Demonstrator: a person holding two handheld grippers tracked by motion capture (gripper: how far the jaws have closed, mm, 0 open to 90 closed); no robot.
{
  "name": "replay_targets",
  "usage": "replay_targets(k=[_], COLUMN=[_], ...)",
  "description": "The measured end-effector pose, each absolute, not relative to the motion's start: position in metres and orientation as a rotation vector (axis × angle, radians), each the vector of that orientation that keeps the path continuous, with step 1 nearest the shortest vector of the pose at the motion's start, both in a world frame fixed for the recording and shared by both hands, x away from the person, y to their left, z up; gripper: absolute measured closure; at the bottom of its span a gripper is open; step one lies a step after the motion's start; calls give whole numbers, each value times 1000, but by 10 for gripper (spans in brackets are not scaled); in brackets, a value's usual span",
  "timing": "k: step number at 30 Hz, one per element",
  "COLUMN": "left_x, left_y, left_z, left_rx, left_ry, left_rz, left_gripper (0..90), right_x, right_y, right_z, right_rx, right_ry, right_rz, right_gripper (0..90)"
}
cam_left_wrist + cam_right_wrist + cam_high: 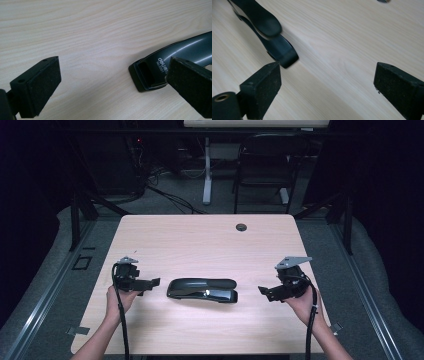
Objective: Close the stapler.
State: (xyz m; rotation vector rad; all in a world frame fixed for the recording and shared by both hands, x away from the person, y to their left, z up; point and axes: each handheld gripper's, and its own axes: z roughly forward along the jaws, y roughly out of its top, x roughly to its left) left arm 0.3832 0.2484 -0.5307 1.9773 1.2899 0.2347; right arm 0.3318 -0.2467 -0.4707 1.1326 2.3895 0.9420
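Left tool (pixel 152 282): held low over the surface (pixel 200 240) in the left hand (pixel 121 297), forearm entering from the bottom edge of the high view, jaws pointing level toward the middle of the surface. The jaws stand wide apart with nothing between them; the tool is released. In the left gripper view, the left pad (pixel 43 86) sits over bare wood, and the other pad overlaps the near end of the stapler (pixel 175 60) in the picture; whether it touches cannot be told from that view. The high view shows a small gap between tool tip and stapler.

Right tool (pixel 263 291): held in the right hand (pixel 302 302), forearm entering from the lower right, jaws pointing level toward the middle of the surface. The jaws are wide apart and grasp nothing; the tool is released. In the right gripper view, the stapler (pixel 265 32) lies beyond the left-hand pad (pixel 263 87), clear of the gap.

Stapler (pixel 202 290): black, long-bodied, lying flat and lengthwise between the two tools, near the front half of the surface. It bears white "deli" lettering at the end facing the left tool.

Clearances: bare wood extends behind the stapler to the far edge, where a round cable grommet (pixel 241 227) is set. Both side edges lie just outboard of the hands.
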Motion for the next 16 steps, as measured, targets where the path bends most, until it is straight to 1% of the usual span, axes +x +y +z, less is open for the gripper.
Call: replay_targets(k=[2, 5, 11, 16], left_x=[384, 385, 387, 390], left_y=[248, 246, 243, 244], left_z=[-532, -533, -536, -541], left_rx=[1980, 1984, 2012, 2025], left_ry=[1294, 1295, 1295, 1313], left_rz=[235, 237, 237, 247], left_gripper=[0, 0, 0, 0], right_x=[331, 331, 336, 342], right_y=[-254, -265, -279, -283], right_z=[-477, -483, -491, -506], right_rx=[1155, 1189, 1227, 1225], right_ry=[2390, 2384, 2367, 2380], right_rz=[892, 849, 799, 661], right_gripper=[25, 3, 0, 0])
